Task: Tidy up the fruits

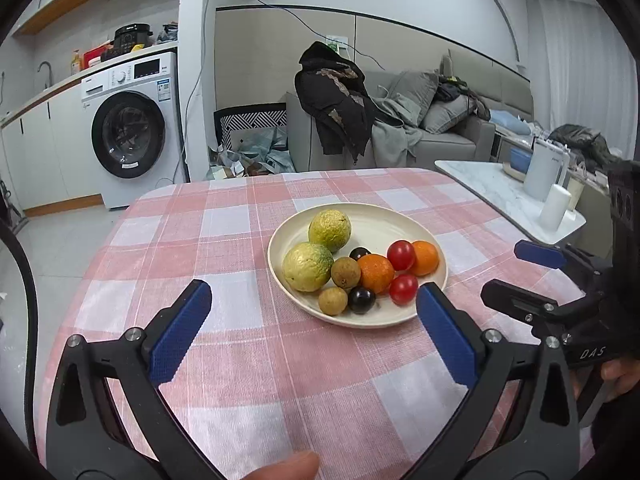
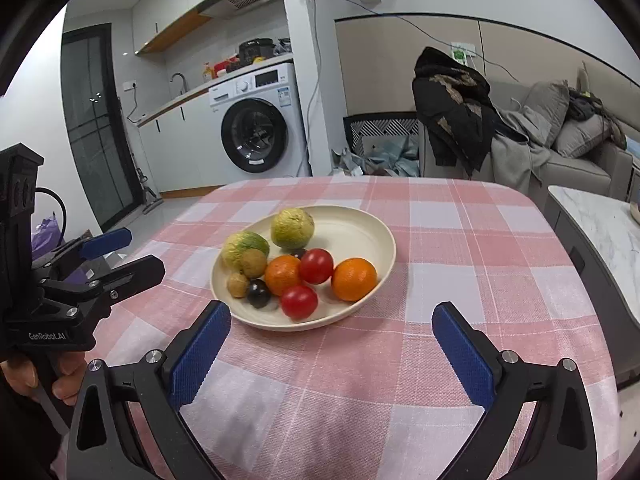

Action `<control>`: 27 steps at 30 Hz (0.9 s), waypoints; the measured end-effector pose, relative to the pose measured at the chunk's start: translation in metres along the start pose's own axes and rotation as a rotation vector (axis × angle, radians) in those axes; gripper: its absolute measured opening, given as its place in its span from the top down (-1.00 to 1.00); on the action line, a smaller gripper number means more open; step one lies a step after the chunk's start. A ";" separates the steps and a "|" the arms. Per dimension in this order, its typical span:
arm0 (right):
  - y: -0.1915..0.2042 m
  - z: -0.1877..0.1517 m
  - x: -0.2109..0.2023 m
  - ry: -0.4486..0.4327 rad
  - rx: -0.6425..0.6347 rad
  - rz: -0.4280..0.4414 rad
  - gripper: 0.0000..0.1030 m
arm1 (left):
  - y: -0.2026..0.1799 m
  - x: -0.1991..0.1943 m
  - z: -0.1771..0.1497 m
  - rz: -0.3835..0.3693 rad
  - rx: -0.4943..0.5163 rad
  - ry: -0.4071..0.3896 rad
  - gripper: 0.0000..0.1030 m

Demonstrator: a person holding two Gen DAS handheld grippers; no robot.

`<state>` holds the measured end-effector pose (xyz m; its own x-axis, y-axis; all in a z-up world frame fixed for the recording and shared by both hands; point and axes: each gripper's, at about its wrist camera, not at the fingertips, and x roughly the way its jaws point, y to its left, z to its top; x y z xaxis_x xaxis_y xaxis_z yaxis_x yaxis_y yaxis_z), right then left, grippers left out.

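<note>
Currently both the left gripper (image 1: 314, 304) and right gripper (image 2: 330, 326) gape empty short of the cream round plate (image 1: 372, 220); round fruits touch in a cluster, so nudging one rolls neighbours off.

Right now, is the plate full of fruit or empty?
Partly full. The cream plate holds fruit bunched on its near side, like a green-yellow fruit and an orange; the far side is bare.
</note>
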<state>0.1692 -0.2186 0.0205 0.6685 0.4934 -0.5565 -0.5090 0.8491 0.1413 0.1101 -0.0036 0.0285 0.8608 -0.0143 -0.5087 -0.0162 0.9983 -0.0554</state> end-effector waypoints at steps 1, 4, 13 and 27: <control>0.002 0.000 -0.002 -0.008 -0.005 0.006 -1.00 | 0.001 -0.005 -0.002 0.002 -0.005 -0.007 -0.98; 0.008 -0.002 -0.010 -0.040 -0.020 0.021 -1.00 | 0.002 -0.019 -0.008 0.011 -0.016 -0.034 -0.98; 0.014 -0.007 -0.016 -0.101 -0.054 0.034 -1.00 | -0.001 -0.026 -0.021 0.009 -0.022 -0.065 -0.98; 0.019 -0.010 -0.026 -0.160 -0.074 0.013 -1.00 | -0.003 -0.015 -0.026 0.013 -0.036 -0.066 -0.98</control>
<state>0.1367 -0.2171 0.0294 0.7365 0.5328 -0.4167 -0.5527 0.8292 0.0834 0.0836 -0.0076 0.0141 0.8923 0.0037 -0.4515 -0.0450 0.9957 -0.0806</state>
